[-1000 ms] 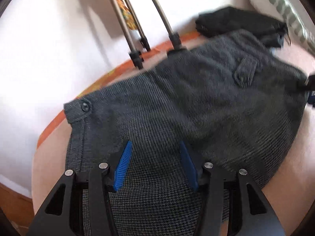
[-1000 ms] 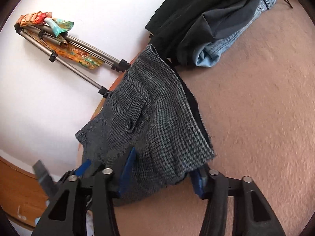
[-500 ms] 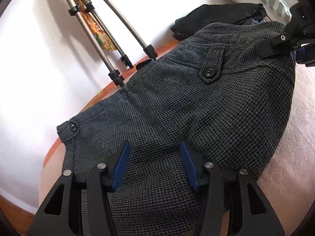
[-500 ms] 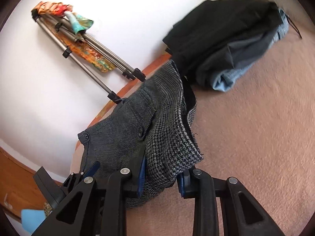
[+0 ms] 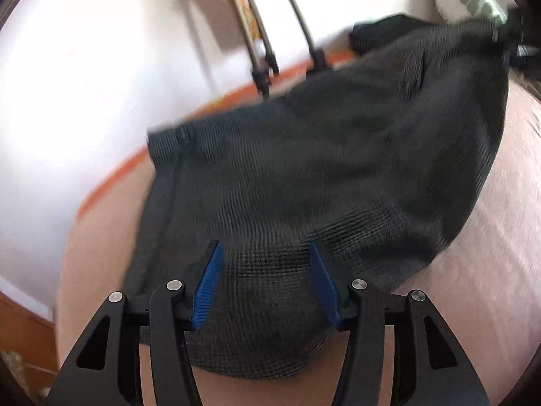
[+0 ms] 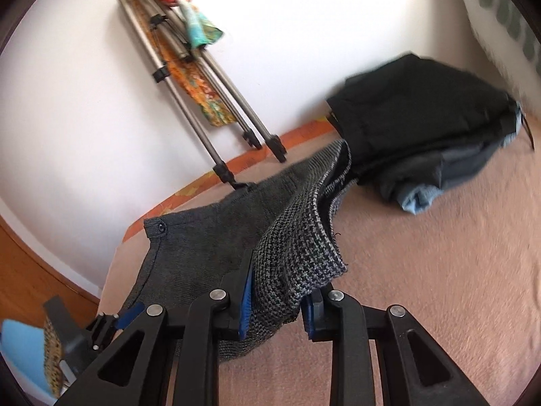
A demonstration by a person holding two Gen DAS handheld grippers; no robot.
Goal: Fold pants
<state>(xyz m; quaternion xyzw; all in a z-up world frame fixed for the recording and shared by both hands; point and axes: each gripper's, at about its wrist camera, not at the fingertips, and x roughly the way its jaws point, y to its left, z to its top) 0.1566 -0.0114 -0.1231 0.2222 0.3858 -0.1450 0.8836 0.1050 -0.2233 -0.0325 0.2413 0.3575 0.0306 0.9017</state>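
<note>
Nearest in the left wrist view: left hand-held gripper (image 5: 263,277), blue pads spread wide, houndstooth cloth bulging up between them but not pinched; no grip visible. Unchanged from half a second ago in opening; view now motion-blurred, so left side in motion.

Nearest in the right wrist view: right hand-held gripper (image 6: 279,299), pads closed hard on a bunched hem or leg end of the grey houndstooth pants (image 6: 297,253). A second ago: pads apart with cloth loose between. Half a second ago: closing. Now: clamped, with the gripped edge raised off the bed (image 6: 439,287) and the cloth draped in a ridge toward the far side.

Meaning for the task, as a judgement: one fold in progress, gripped end being carried over toward the waistband; fold not yet laid flat.

Position and orientation: pants near the left edge of the pinkish bed cover, alongside the orange border (image 6: 236,164) by the wall. Long axis running from the near grippers away toward the tripod feet. Buttoned waistband corner (image 6: 159,228) pointing to the left edge, back pocket flap (image 5: 414,71) further off toward the far right.

Further back: tripod (image 6: 189,94) with patterned cloth leaning on the white wall; pile of dark clothes (image 6: 422,118) with denim beneath, touching or just beside the pants' far end; patterned pillow (image 6: 507,17) at the far right corner.
</note>
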